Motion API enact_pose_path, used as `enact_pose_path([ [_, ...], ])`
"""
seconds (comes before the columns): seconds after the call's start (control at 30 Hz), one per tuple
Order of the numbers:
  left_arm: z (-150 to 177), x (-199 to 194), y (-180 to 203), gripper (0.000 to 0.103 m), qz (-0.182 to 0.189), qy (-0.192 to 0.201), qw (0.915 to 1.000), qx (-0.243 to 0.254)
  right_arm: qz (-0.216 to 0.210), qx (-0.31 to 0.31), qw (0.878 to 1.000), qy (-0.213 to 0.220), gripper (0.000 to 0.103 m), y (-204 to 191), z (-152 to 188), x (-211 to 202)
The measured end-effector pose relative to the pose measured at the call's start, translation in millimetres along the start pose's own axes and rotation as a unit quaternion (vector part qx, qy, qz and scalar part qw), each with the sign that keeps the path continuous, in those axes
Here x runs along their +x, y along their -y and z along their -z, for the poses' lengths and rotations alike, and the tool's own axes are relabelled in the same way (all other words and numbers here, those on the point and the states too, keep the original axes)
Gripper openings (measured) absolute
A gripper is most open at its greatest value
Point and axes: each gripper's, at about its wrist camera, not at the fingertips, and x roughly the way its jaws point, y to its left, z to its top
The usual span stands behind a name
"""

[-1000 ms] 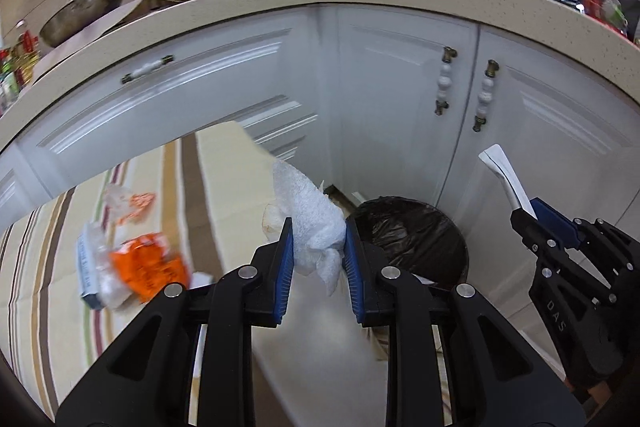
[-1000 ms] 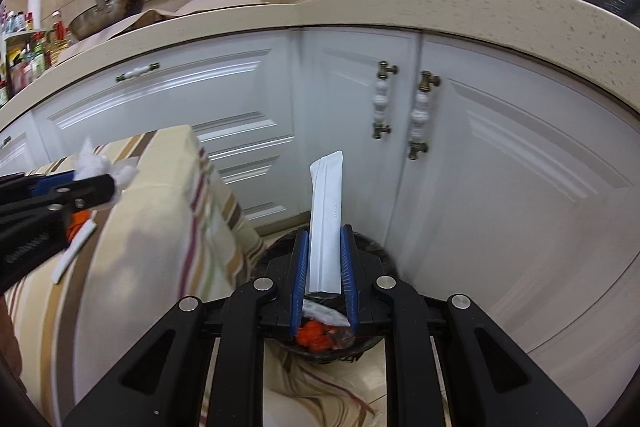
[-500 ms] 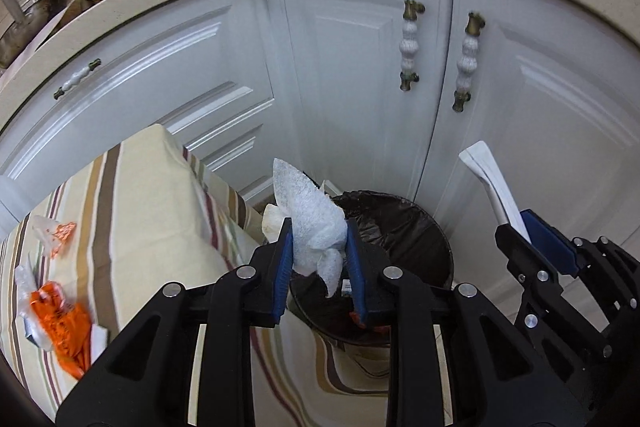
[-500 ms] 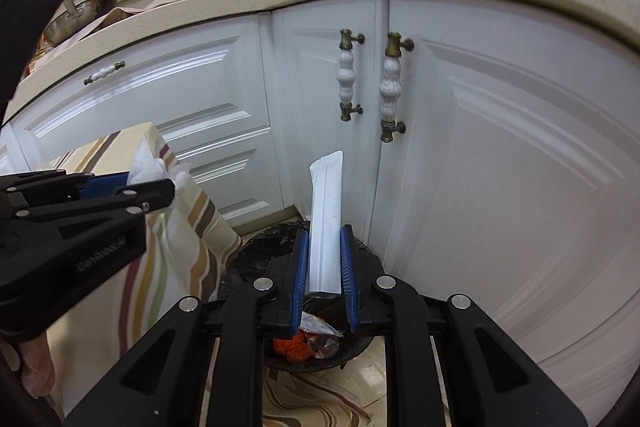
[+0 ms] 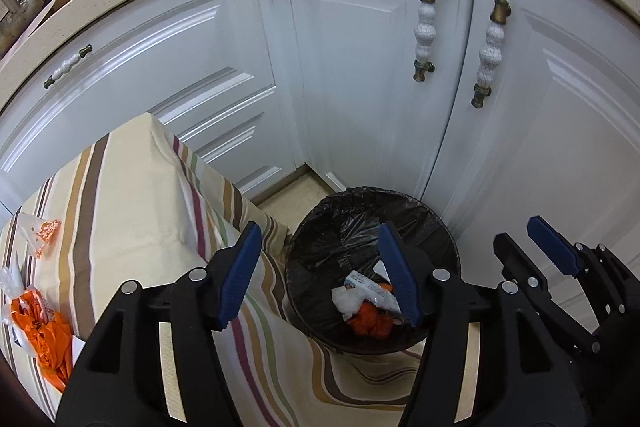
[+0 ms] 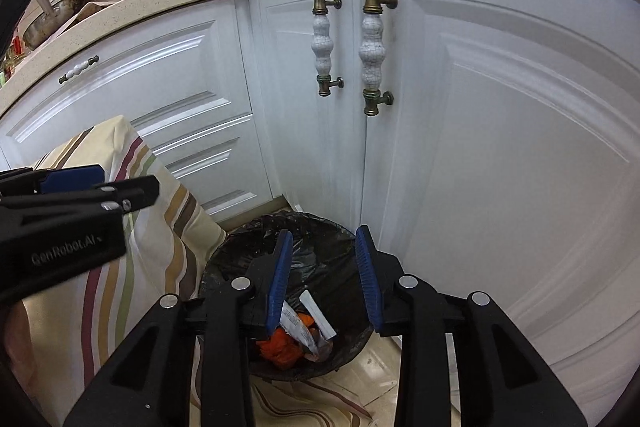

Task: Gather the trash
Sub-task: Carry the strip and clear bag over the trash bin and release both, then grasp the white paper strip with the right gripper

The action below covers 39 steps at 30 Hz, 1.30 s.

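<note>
A round bin with a black liner (image 5: 344, 223) (image 6: 320, 231) stands on the floor by the white cabinets. In it lie a white crumpled tissue (image 5: 346, 301), an orange wrapper (image 5: 370, 321) (image 6: 280, 345) and a white strip (image 6: 318, 313). My left gripper (image 5: 320, 259) is open and empty above the bin's left rim. My right gripper (image 6: 322, 267) is open and empty right over the bin; it also shows in the left wrist view (image 5: 528, 239). The left gripper shows in the right wrist view (image 6: 100, 187).
A table with a striped cloth (image 5: 132, 203) stands left of the bin. On it lie an orange wrapper (image 5: 36, 331) and a clear packet with orange print (image 5: 40, 231). White cabinet doors with ceramic handles (image 6: 370, 55) stand close behind the bin.
Both grippers moved over the bin and opened. The left let go of the white tissue and the right let go of the white strip; both now lie in the bin.
</note>
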Motion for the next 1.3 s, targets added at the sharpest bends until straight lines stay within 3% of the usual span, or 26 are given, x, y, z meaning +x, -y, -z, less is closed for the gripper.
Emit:
enact_pose_path([
  [0.27,6,-45,-31,0.059,-0.002,0.032,0.9992,-0.023,-0.008,0.002,1.000,0.012,0.037,-14,-6,-28],
  [0.63,44,-118,-121,0.059,-0.055,0.060,0.9934,-0.081,-0.071,-0.034,0.996,0.031,0.040,-90,-11,-72],
  [1.03,123,-178,-243,0.059,-0.150,0.046,0.9734,-0.166,-0.152,-0.106,0.982,0.031,0.041,-197,4,-104],
  [1.3,164,-192,-292,0.059,-0.175,0.033,0.9610,-0.212,-0.174,-0.141,0.975,0.006,0.041,-244,19,-108],
])
